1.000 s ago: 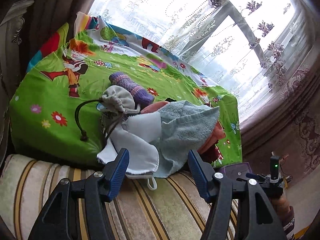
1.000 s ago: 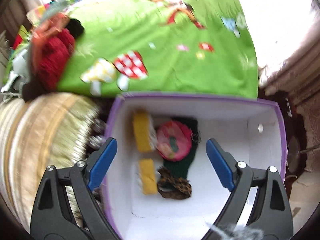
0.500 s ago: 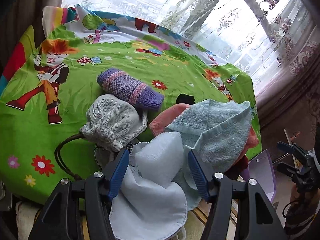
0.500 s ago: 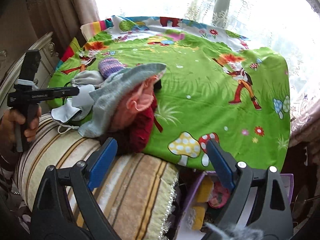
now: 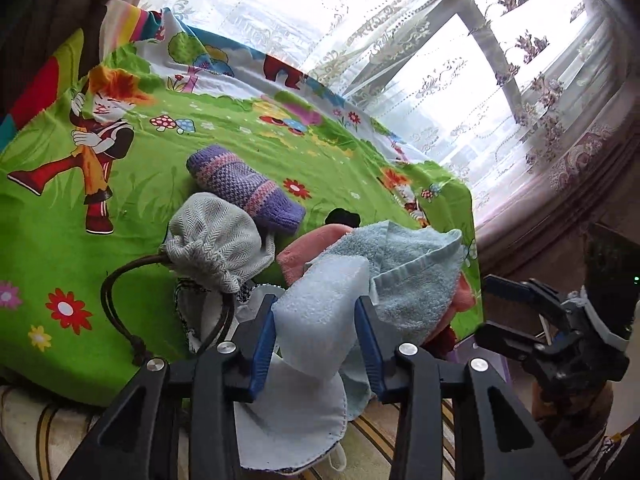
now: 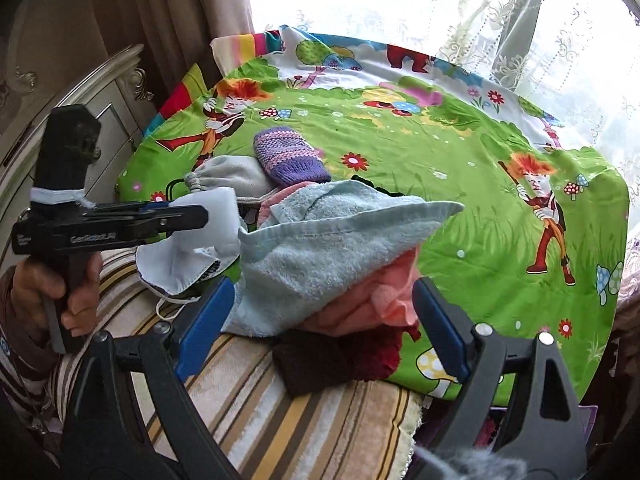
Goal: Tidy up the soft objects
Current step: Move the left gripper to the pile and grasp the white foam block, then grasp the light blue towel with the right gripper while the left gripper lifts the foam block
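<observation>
Left wrist view: left gripper (image 5: 316, 330) is closing its blue pads on a pale blue foam sponge (image 5: 322, 312), both pads touching its sides. The sponge's long axis is running forward and up to the right, away from the camera, its far end rising toward the light blue towel (image 5: 412, 276). It is sitting at the near edge of the green cartoon blanket (image 5: 132, 200), above a white face mask (image 5: 292, 412) that is hanging over the striped cushion (image 5: 400, 436). A grey drawstring pouch (image 5: 216, 240) is lying just left of the sponge, its dark cord looping outward; a purple knitted mitten (image 5: 244, 188) is lying beyond the pouch, pointing up-left. A pink cloth (image 5: 316, 244) is showing under the towel. Right wrist view: right gripper (image 6: 324, 316) is standing wide open with nothing between its pads, facing the towel (image 6: 332, 248), which is draping over the pink cloth (image 6: 368, 292) and a dark red knitted item (image 6: 340, 356). The left gripper (image 6: 188, 216) is appearing side-on at left, the sponge (image 6: 218, 216) at its tip.
</observation>
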`<state>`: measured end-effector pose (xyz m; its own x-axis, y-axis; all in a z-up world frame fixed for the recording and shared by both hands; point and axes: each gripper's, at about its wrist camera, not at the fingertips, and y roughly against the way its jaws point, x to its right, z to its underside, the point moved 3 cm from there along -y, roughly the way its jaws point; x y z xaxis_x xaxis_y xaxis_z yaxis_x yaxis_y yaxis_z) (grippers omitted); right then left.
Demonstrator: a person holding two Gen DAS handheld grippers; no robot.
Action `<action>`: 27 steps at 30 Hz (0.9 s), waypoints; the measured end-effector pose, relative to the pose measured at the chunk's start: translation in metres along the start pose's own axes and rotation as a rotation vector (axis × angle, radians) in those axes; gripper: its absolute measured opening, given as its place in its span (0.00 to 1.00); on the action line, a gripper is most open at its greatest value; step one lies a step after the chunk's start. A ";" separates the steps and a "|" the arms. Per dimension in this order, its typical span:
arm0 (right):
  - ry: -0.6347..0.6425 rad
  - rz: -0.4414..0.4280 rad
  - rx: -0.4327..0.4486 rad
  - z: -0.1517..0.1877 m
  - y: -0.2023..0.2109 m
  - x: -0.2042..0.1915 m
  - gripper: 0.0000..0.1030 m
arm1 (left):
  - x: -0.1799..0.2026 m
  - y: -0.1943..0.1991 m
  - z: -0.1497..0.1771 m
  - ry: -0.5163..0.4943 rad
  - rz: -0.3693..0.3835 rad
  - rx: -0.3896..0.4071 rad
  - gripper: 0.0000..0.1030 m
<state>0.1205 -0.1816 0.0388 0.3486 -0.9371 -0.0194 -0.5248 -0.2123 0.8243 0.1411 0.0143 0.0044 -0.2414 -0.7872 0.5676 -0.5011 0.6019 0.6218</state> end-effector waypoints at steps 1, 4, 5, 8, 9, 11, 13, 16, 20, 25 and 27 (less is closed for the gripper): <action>-0.019 0.009 -0.009 -0.001 -0.005 0.000 0.89 | -0.001 0.004 0.001 0.011 0.010 0.014 0.39; -0.052 0.020 -0.020 -0.003 -0.018 -0.006 0.89 | -0.007 0.015 0.002 0.045 0.039 0.059 0.39; -0.044 0.032 -0.023 -0.004 -0.022 -0.010 0.89 | -0.008 0.019 0.002 0.055 0.044 0.073 0.39; 0.002 0.108 -0.021 -0.005 -0.030 -0.022 0.89 | -0.015 0.031 0.003 0.080 0.058 0.113 0.39; 0.022 0.125 -0.019 -0.006 -0.034 -0.027 0.89 | -0.017 0.035 0.003 0.089 0.062 0.127 0.39; 0.062 0.150 -0.019 -0.010 -0.039 -0.036 0.89 | -0.022 0.041 0.003 0.107 0.068 0.150 0.39; 0.103 0.170 -0.018 -0.015 -0.044 -0.045 0.89 | -0.027 0.045 0.003 0.124 0.075 0.167 0.39; 0.169 0.212 -0.029 -0.021 -0.058 -0.059 0.89 | -0.031 0.048 0.003 0.138 0.087 0.178 0.39; 0.246 0.322 -0.068 -0.021 -0.084 -0.065 0.73 | -0.034 0.049 0.005 0.147 0.102 0.183 0.39; 0.194 0.286 -0.065 -0.021 -0.081 -0.051 0.24 | -0.038 0.050 0.007 0.162 0.121 0.188 0.39; 0.179 0.261 -0.046 -0.021 -0.072 -0.049 0.13 | -0.038 0.051 0.007 0.159 0.126 0.191 0.39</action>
<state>0.1581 -0.1149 -0.0079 0.3401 -0.8937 0.2925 -0.5800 0.0454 0.8134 0.1186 0.0737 0.0105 -0.1857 -0.6680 0.7206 -0.6267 0.6453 0.4367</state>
